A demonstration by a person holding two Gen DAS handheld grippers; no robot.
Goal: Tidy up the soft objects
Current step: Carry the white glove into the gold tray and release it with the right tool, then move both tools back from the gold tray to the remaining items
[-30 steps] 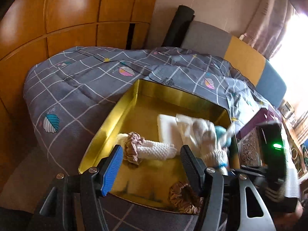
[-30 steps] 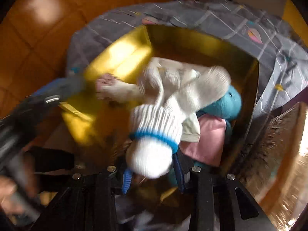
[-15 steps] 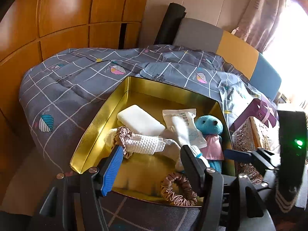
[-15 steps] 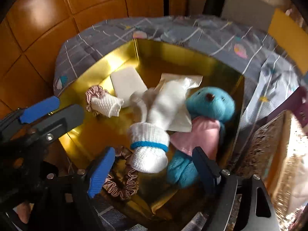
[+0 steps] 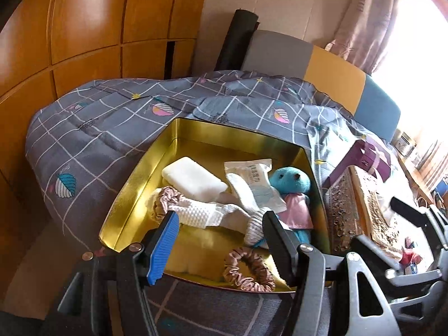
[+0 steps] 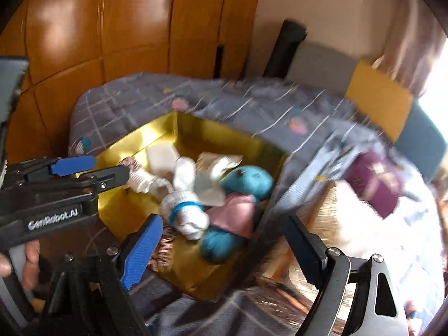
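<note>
Both wrist views angled down, near, sharing gold box [image 5: 145, 168]

- Strong daylight comes in from the window [image 5: 420, 22] at the top right of the left wrist view. It is so bright there that it looks pure white, and the curtain [image 5: 361, 19] beside it looks pale and washed out.
- The gold tin [image 5: 134, 184] shines, with bright yellow glare on its walls.
- The wooden wardrobe doors [image 5: 84, 28] have soft shiny patches.
- The left wrist view is sharp and easy to read.
- The right wrist view is smeared with blur. The quilt [image 6: 252, 106] shows streaky lines, and the right side is a white glow.
- Both views bend at the edges, and the corners are black.
</note>
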